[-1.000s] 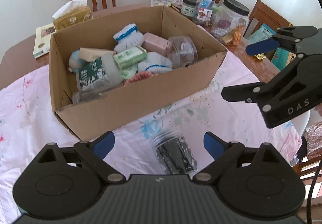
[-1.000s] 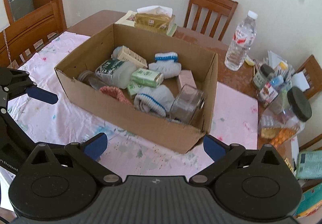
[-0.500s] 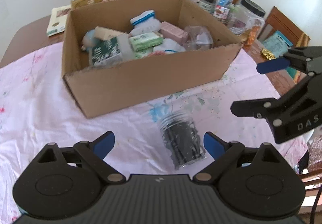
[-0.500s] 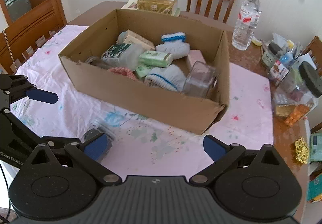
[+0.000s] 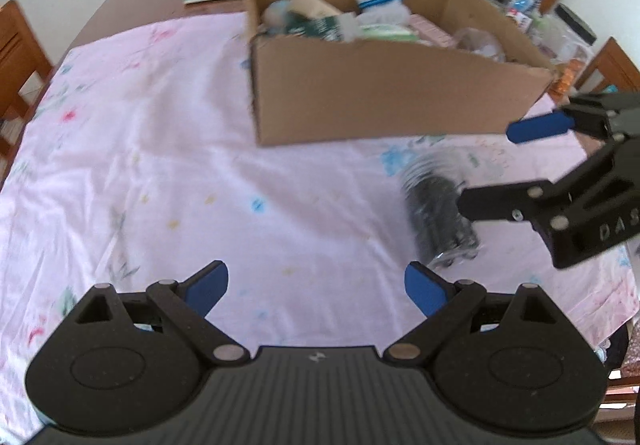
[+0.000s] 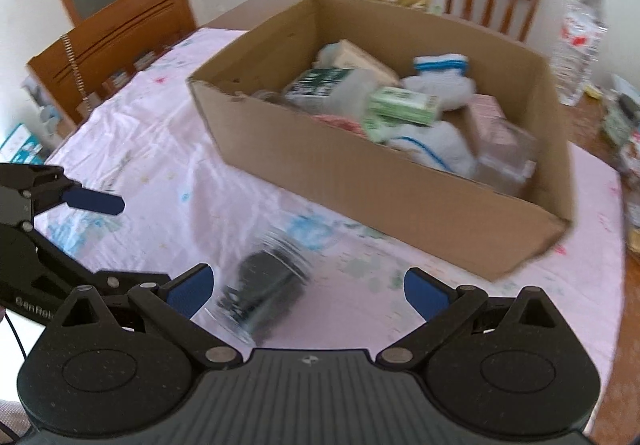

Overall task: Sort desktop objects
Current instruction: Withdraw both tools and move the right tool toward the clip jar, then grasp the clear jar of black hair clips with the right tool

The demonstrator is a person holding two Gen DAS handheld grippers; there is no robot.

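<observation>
Lying on its side on pink tablecloth (image 5: 160, 149) before cardboard box (image 5: 380, 101), clear jar (image 6: 264, 285) awaits boxing; right gripper (image 6: 306, 291) and left gripper (image 5: 316, 285) both spread wide, empty, flanking for pickup.

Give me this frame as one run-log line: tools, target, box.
left tool: open, empty | right tool: open, empty | clear jar: on its side on pink tablecloth, ungrasped | cardboard box: already holds items

the cloth (image 5: 168, 149) is pale pink with small red, blue and green flowers. the box (image 5: 384, 101) is plain brown. the jar (image 6: 264, 285) is clear with black contents. both grippers are black with blue pads (image 5: 210, 285). the chairs (image 6: 116, 45) are reddish brown.
</observation>
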